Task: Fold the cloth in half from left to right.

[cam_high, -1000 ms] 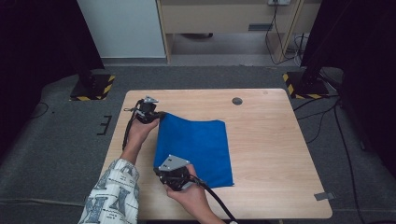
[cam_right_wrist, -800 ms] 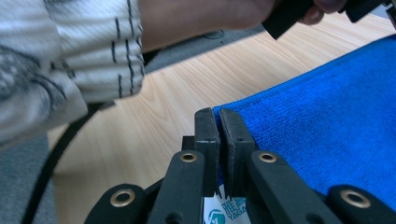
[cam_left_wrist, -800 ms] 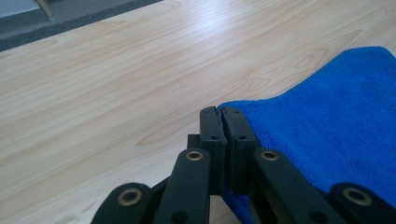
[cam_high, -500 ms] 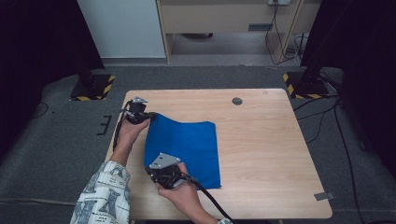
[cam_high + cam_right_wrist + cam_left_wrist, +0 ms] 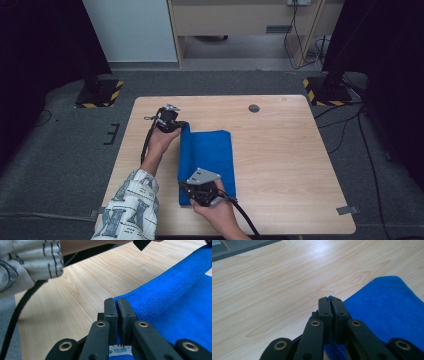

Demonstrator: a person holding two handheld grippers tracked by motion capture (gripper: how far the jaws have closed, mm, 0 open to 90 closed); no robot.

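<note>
Both grippers are carrying the blue cloth's (image 5: 207,160) left edge rightward over itself, left gripper (image 5: 176,124) and right gripper (image 5: 196,194) clamping its corners; bare table (image 5: 285,165) is lying open rightward.

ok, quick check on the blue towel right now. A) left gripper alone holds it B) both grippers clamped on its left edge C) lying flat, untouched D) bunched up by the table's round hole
B: the left gripper and right gripper each show jaws closed on blue towel fabric, and the high view puts them at the far and near corners of its left edge.
</note>
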